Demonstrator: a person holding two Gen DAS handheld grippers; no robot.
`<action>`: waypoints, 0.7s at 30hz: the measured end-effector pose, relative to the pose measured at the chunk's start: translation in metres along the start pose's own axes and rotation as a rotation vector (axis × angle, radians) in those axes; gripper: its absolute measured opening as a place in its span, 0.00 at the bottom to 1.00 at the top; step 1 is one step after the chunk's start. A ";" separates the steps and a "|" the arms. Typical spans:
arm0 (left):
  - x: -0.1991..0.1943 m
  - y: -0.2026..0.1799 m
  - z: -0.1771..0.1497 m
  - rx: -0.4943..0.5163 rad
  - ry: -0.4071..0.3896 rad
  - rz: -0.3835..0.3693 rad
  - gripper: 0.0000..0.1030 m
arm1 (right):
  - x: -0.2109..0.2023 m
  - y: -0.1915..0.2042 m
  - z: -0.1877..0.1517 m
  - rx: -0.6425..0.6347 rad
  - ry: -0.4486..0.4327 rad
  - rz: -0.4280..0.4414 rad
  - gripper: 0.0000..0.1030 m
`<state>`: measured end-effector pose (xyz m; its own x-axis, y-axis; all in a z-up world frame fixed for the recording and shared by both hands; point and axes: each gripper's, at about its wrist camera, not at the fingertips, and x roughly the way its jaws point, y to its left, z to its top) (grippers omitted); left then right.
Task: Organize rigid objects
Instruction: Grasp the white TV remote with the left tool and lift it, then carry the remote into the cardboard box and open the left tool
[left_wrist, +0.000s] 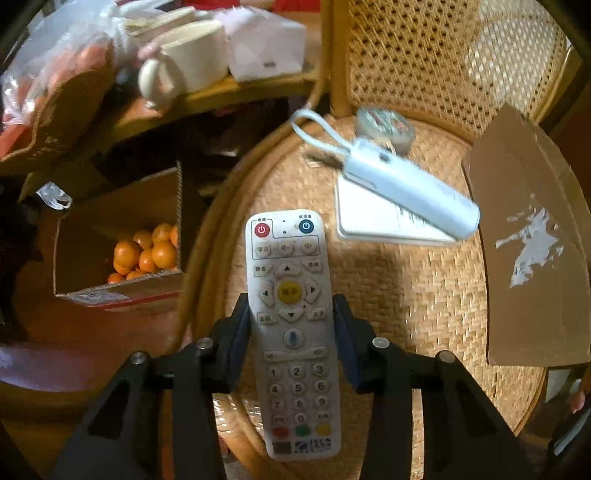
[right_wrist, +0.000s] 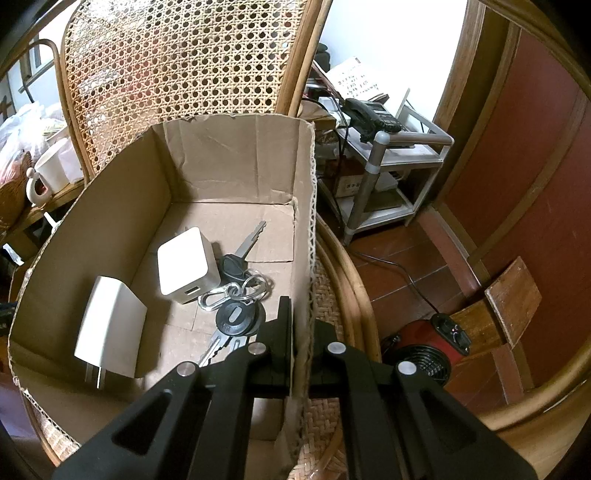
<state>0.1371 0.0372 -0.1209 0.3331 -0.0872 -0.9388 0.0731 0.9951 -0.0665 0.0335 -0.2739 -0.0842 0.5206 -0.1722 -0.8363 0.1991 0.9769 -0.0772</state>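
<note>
1. Biggest thing first — the cardboard box (right_wrist: 236, 162) sits on the woven chair seat (left_wrist: 406, 295). In the left wrist view its outer wall (left_wrist: 535, 236) fills the right side of the frame. In the right wrist view you look down into it: a white plug adapter (right_wrist: 110, 328) at lower left, a white cube charger (right_wrist: 184, 262) mid-frame, and a bunch of keys (right_wrist: 236, 295) just right of that.

2. The right claw (right_wrist: 299, 332) is pinched shut on the box's right wall — one finger inside, one outside, cardboard edge running up between them. Looks like it's steadying the box.

3. The remote (left_wrist: 291, 325) is in the left claw (left_wrist: 291, 314), fingers clamped on its two long sides around the arrow-pad area. Its long axis runs straight up the frame, in line with the claw, power buttons at the far end and number keys trailing back toward the camera.

4. The relation that matters, I'd say: the box lies to the right of the left claw, so the remote has to swing right and go over the wall. It's long, so probably go in lengthwise.

5. Leftovers on the seat at upper middle — a pale blue stick-shaped gadget (left_wrist: 410, 192) with a cord loop, lying diagonally on a white card (left_wrist: 376, 221), and a small round tin (left_wrist: 384, 127) behind them. Left claw is nearer to all of those.
</note>
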 end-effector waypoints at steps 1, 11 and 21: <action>-0.002 0.002 0.001 -0.003 -0.009 -0.003 0.40 | 0.000 -0.001 0.000 0.000 0.000 0.000 0.06; -0.023 0.001 0.005 -0.028 -0.101 -0.020 0.39 | -0.001 -0.002 0.001 0.001 -0.001 -0.004 0.06; -0.055 -0.024 0.003 0.010 -0.222 -0.040 0.38 | -0.001 -0.001 0.001 -0.001 -0.001 -0.005 0.06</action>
<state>0.1199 0.0183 -0.0663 0.5284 -0.1355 -0.8381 0.0993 0.9903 -0.0975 0.0336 -0.2750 -0.0830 0.5201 -0.1773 -0.8355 0.2008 0.9762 -0.0821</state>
